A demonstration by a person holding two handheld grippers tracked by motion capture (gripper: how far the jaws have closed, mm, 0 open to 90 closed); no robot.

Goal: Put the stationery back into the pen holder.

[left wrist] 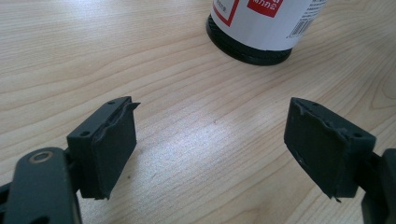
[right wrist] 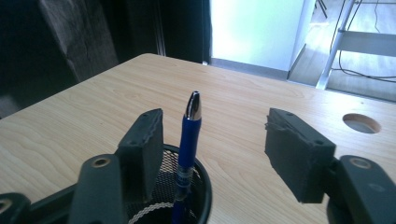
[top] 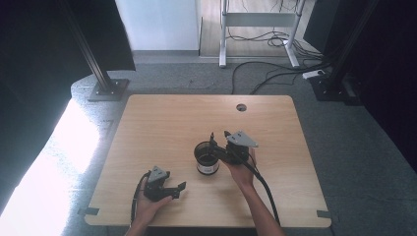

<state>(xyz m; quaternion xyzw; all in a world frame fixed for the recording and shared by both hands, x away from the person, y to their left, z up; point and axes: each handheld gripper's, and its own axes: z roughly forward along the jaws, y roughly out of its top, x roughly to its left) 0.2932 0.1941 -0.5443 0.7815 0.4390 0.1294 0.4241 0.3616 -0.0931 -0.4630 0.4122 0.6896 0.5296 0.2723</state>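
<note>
Right gripper (right wrist: pixel 215 149) gapes wide over the black mesh cup (top: pixel 206 158), gripping nothing; a blue pen (right wrist: pixel 189 140) stands inside. Left gripper (left wrist: pixel 210 149) hangs wide open, empty, near the cup.

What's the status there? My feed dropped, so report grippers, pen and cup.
Left gripper open, low over bare table. Right gripper open over the mesh cup, blue pen upright inside, unclamped. Nothing in the way.

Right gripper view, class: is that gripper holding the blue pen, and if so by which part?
Nothing is held. The right gripper is open, its jaws apart on either side of the blue pen, which stands free in the black mesh cup. The left gripper is open too.
</note>
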